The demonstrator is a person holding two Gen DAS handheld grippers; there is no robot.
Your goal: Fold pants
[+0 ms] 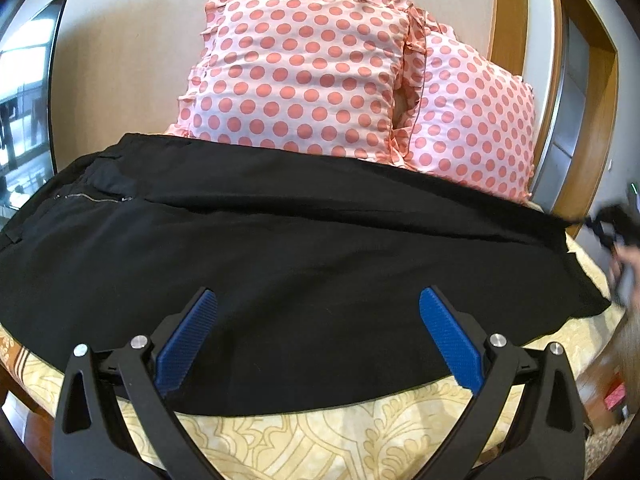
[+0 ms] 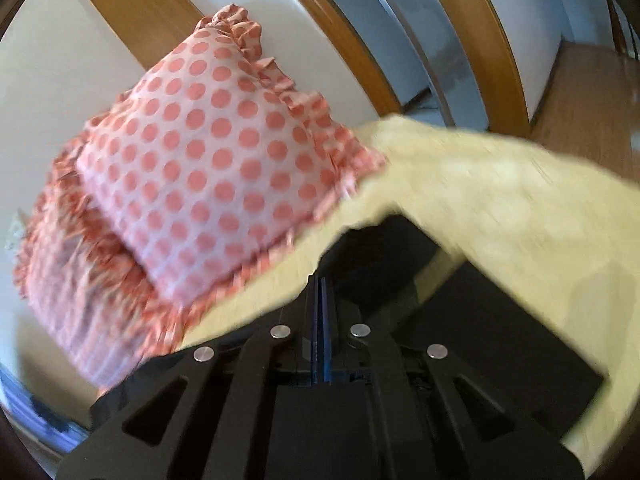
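Note:
Black pants (image 1: 280, 264) lie spread across the bed, waistband and zipper (image 1: 92, 199) at the left, leg end at the right. My left gripper (image 1: 318, 300) is open and empty, its blue pads hovering over the near edge of the pants. My right gripper (image 2: 321, 280) has its blue pads pressed together, with black pants fabric (image 2: 376, 248) just beyond the tips; the view is blurred, and I cannot tell if cloth is pinched. The right gripper also shows blurred at the far right edge of the left wrist view (image 1: 616, 232), at the pants' leg end.
Two pink polka-dot pillows (image 1: 304, 76) lean against the wall behind the pants. The bed has a cream patterned cover (image 1: 320, 440). A wooden door frame (image 1: 592, 100) stands at the right, a window (image 1: 24, 100) at the left.

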